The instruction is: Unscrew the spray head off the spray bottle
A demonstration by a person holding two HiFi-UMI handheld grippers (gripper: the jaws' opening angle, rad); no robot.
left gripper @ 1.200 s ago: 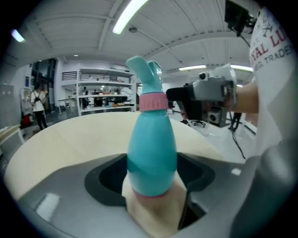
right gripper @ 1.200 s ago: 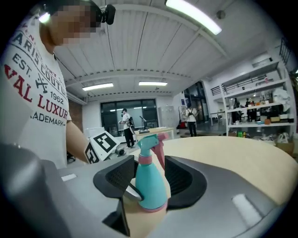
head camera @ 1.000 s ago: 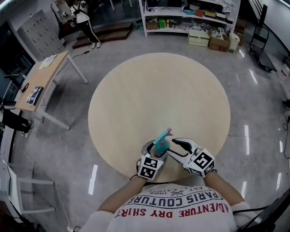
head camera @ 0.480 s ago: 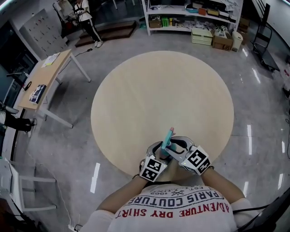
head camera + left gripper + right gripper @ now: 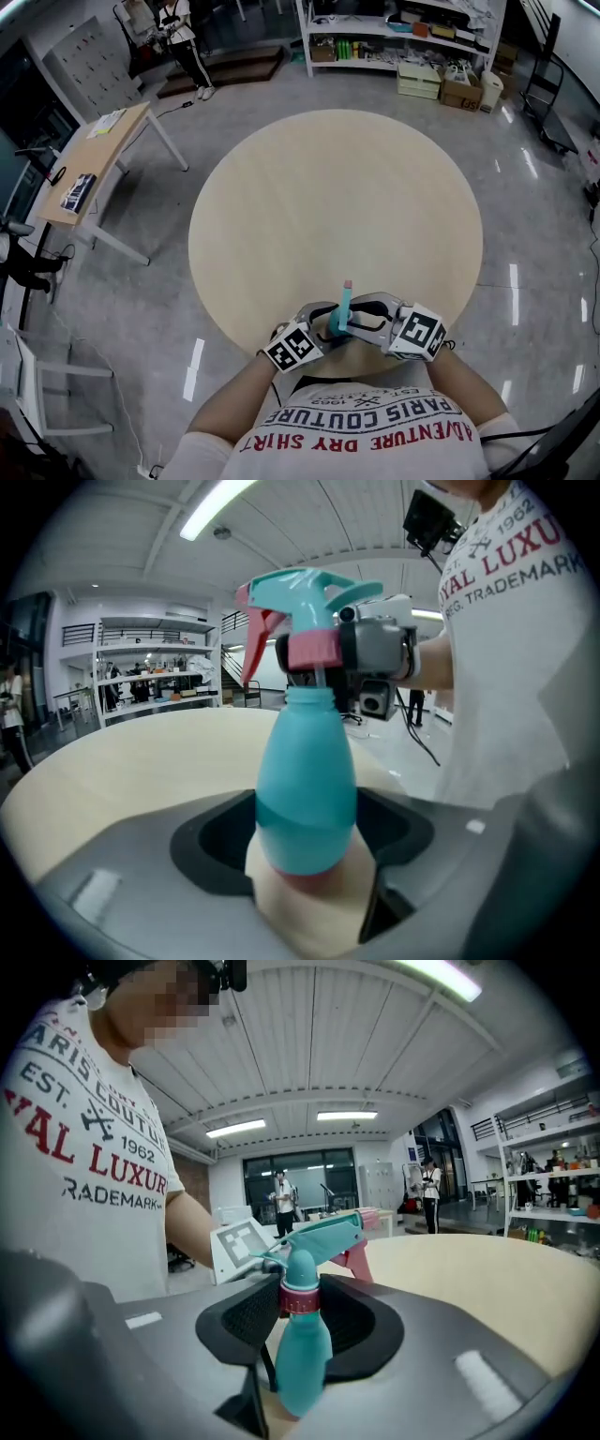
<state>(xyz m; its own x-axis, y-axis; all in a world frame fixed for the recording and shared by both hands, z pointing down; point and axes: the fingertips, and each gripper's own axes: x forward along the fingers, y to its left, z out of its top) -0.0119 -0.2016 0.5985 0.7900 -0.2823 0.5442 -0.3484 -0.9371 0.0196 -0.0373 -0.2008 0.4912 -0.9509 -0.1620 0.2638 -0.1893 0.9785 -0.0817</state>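
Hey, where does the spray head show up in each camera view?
Head view: spray head near bottom centre, at table's near edge.
Left gripper view: spray head upper centre, atop bottle.
Right gripper view: spray head centre.
Shared landmark: the round table.

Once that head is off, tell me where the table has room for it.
The round table is bare everywhere beyond the spray bottle, out to its far and side rims. Crowded only at the near edge: left tool on the bottle's body, right tool on the spray head.

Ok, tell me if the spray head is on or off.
On: the spray head sits on the neck of the bottle, pink collar joining them.
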